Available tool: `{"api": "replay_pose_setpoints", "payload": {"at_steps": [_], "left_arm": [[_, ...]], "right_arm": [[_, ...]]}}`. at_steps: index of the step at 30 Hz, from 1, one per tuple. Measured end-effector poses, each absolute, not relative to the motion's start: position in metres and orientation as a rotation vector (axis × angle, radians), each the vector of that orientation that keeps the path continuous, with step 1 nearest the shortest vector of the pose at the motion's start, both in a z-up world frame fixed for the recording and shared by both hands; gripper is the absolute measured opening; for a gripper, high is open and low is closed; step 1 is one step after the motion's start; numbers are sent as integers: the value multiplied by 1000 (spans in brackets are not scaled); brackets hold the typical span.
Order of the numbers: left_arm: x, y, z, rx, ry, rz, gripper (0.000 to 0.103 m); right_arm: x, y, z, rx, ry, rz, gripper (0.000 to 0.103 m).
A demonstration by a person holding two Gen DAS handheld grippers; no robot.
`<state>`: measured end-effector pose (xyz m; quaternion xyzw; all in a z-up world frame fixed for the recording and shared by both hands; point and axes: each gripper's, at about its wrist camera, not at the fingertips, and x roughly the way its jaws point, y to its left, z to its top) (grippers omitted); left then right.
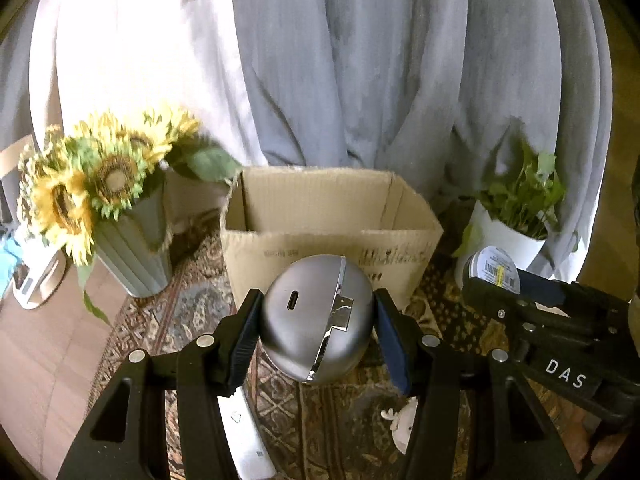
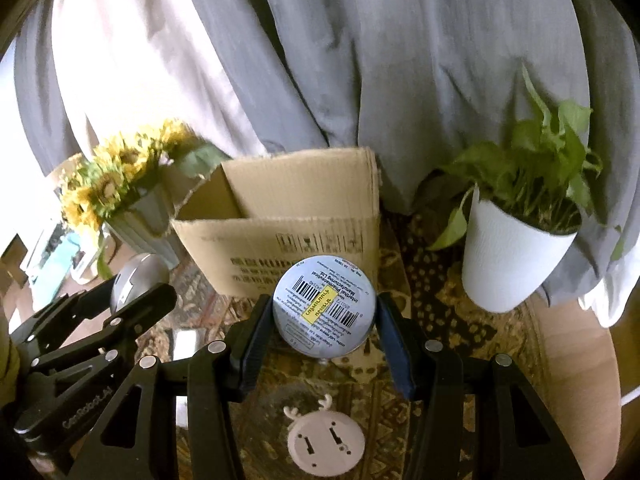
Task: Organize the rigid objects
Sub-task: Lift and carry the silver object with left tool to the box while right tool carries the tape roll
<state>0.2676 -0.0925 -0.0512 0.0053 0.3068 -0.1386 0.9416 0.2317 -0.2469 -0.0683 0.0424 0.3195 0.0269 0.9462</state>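
My left gripper (image 1: 316, 326) is shut on a round silver metal device (image 1: 314, 320) with a small slot, held above the rug in front of an open cardboard box (image 1: 332, 236). My right gripper (image 2: 324, 312) is shut on a round white jar (image 2: 324, 306) whose barcode-labelled bottom faces the camera, also held in front of the box (image 2: 280, 224). The right gripper and the jar (image 1: 494, 270) show at the right of the left wrist view. The left gripper with the silver device (image 2: 134, 280) shows at the left of the right wrist view.
A patterned rug (image 2: 440, 280) covers the floor. A round white deer-shaped item (image 2: 326, 442) and a white flat device (image 1: 246, 436) lie on it below the grippers. A sunflower vase (image 1: 132, 248) stands left of the box, a white potted plant (image 2: 512, 256) right. Grey curtains hang behind.
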Motion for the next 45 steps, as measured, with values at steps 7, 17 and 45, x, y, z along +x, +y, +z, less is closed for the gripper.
{"api": "replay_pose_setpoints", "payload": {"at_steps": [7, 17, 45], "left_arm": [[274, -90, -30, 12, 570, -276, 54], [290, -89, -5, 11, 515, -269, 54], [394, -103, 11, 90, 541, -199, 54]], "right_arm": [[235, -243, -48, 88, 593, 62, 53], [249, -238, -24, 85, 520, 80, 53], [350, -253, -7, 91, 551, 74, 53]]}}
